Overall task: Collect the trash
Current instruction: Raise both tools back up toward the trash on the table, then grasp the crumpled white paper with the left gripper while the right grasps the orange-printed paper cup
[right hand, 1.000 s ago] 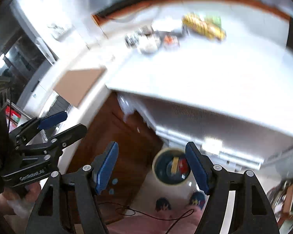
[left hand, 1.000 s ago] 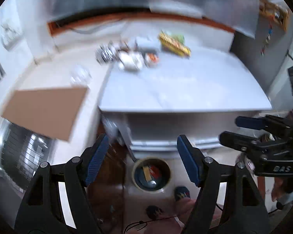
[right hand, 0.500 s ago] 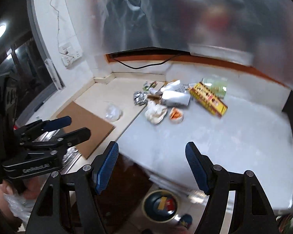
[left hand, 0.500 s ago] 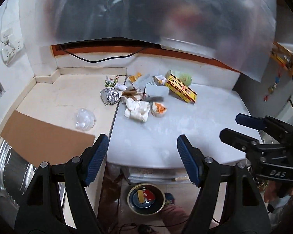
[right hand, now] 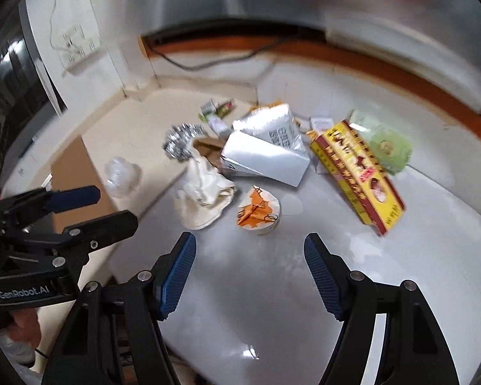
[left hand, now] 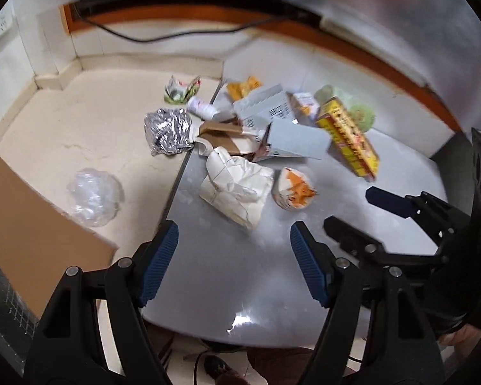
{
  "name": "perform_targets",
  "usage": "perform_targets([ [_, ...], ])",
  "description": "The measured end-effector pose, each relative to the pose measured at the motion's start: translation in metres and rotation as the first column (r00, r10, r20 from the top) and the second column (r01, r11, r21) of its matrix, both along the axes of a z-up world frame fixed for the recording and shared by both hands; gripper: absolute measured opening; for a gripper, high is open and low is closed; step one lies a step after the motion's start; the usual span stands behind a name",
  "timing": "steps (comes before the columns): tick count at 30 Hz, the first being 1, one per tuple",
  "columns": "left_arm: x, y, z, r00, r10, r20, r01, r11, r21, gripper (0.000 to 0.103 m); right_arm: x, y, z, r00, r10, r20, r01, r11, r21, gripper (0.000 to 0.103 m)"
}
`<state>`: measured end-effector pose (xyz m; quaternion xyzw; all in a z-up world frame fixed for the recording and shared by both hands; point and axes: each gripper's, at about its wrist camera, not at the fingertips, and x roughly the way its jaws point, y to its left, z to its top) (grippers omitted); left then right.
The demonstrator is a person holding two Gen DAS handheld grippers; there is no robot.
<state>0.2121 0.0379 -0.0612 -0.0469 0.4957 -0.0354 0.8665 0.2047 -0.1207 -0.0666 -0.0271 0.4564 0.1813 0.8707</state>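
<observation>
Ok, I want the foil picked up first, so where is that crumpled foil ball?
The foil ball lies on the cream counter at the left of the pile, beside the grey table's edge, touching the brown cardboard scraps.

A glossy pale grey surface adjoins a cream stone surface. On the grey one lie a crumpled white paper bag, a round orange-and-white cup, a grey carton and a long yellow-and-red box. On the cream one lie crumpled silver foil, a clear plastic wad and a brown cardboard sheet.
</observation>
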Motion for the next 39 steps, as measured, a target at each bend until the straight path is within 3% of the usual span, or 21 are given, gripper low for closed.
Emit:
perform_targets([
  [5, 0.027, -0.001, -0.025, 0.999, 0.035, -0.034, -0.035, 0.999, -0.001, 0.070, 0.038, 0.013, -0.052, 0.998, 0.040, -0.044, -0.042, 0.998, -0.040, 0.068],
  [9, 0.039, 0.001, -0.033, 0.997, 0.052, -0.048, -0.052, 0.999, -0.001, 0.070, 0.058, 0.022, -0.075, 0.997, 0.063, -0.050, -0.067, 0.994, -0.085, 0.063],
  [14, 0.049, 0.000, -0.039, 0.996, 0.050, -0.067, -0.052, 0.998, -0.026, 0.070, 0.079, 0.027, -0.099, 0.994, 0.080, -0.074, -0.088, 0.991, -0.103, 0.048],
  [24, 0.068, -0.016, -0.052, 0.994, 0.037, -0.103, -0.040, 0.999, -0.019, 0.070, 0.083, 0.001, -0.097, 0.998, 0.038, -0.057, -0.042, 0.997, -0.070, 0.048],
  [33, 0.087, -0.037, -0.069, 0.989, 0.055, -0.137, -0.043, 0.995, 0.089, 0.070, 0.082, -0.014, -0.096, 0.997, 0.029, -0.074, -0.032, 0.999, -0.037, 0.047],
  [39, 0.095, -0.042, -0.080, 0.988, 0.070, -0.140, -0.053, 0.991, 0.120, 0.070, 0.084, -0.012, -0.096, 0.997, 0.034, -0.068, -0.036, 0.999, -0.039, 0.047],
])
